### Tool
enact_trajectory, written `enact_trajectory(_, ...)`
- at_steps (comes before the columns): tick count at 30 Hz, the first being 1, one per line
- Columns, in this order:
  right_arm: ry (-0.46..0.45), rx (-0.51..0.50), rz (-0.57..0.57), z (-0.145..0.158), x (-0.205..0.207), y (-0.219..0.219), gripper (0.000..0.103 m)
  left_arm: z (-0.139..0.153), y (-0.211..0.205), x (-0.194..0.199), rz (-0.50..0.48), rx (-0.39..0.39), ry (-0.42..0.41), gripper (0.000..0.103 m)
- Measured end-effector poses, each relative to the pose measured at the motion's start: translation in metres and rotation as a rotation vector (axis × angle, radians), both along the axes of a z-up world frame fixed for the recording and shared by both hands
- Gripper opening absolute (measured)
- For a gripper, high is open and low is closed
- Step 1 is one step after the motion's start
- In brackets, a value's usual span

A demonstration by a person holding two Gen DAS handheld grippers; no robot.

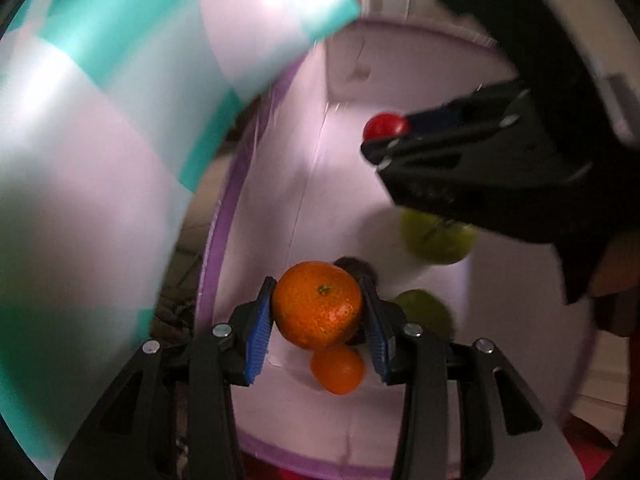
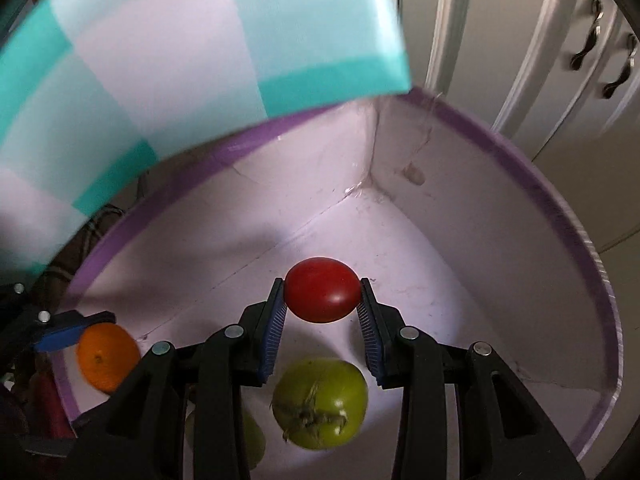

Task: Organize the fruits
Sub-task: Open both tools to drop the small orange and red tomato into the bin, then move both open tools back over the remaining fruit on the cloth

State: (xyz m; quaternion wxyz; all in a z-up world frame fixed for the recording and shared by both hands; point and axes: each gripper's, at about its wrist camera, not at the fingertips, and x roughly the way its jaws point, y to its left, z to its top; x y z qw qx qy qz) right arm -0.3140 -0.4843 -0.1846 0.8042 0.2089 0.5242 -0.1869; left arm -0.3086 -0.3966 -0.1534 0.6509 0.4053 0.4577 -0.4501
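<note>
My left gripper (image 1: 318, 308) is shut on an orange mandarin (image 1: 317, 305) and holds it above the floor of a white box with a purple rim (image 1: 224, 220). A second mandarin (image 1: 338, 369) lies below it. My right gripper (image 2: 322, 298) is shut on a red tomato (image 2: 322, 295) over the same box (image 2: 560, 216). A green tomato (image 2: 320, 402) lies on the box floor under it, a second green one (image 2: 252, 440) partly hidden. In the left wrist view the right gripper (image 1: 384, 136) holds the red tomato (image 1: 384, 126) above two green tomatoes (image 1: 438, 240).
The box's lid flap (image 2: 200, 60), checkered teal and white, stands raised at the back left. White cabinet doors with metal handles (image 2: 586, 48) are behind the box on the right. A dark fruit (image 1: 356, 266) peeks from behind the held mandarin.
</note>
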Motion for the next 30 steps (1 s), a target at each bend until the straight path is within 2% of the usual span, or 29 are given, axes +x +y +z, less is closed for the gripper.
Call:
enact_trajectory(4,0.018,0.026,0.025,-0.017,0.013,0.0,0.036,-0.022,0.003,0.011,0.009,0.058,0.004,0.042)
enact_trajectory(13,0.054,0.073,0.017,-0.046,0.017,0.008,0.038,-0.025,0.006,0.006,-0.036,0.046,-0.035,0.045)
enact_trajectory(15,0.051,0.079,-0.005,-0.046,0.012,0.006,0.042,-0.024,0.007,0.006,-0.037,0.041,-0.039,0.052)
enact_trajectory(17,0.025,0.094,-0.031,-0.042,0.005,0.002,0.045,-0.021,0.009,0.003,-0.038,0.022,-0.051,0.072)
enact_trajectory(19,-0.005,0.107,-0.055,-0.035,-0.003,-0.001,0.048,-0.014,0.011,0.0,-0.049,-0.007,-0.072,0.077)
enact_trajectory(25,-0.063,0.135,-0.117,-0.01,-0.027,-0.009,0.052,0.01,0.02,-0.024,-0.154,-0.089,-0.174,0.085)
enact_trajectory(30,-0.041,0.142,-0.121,0.004,-0.038,-0.001,0.058,0.033,0.038,-0.049,-0.254,-0.172,-0.282,0.085)
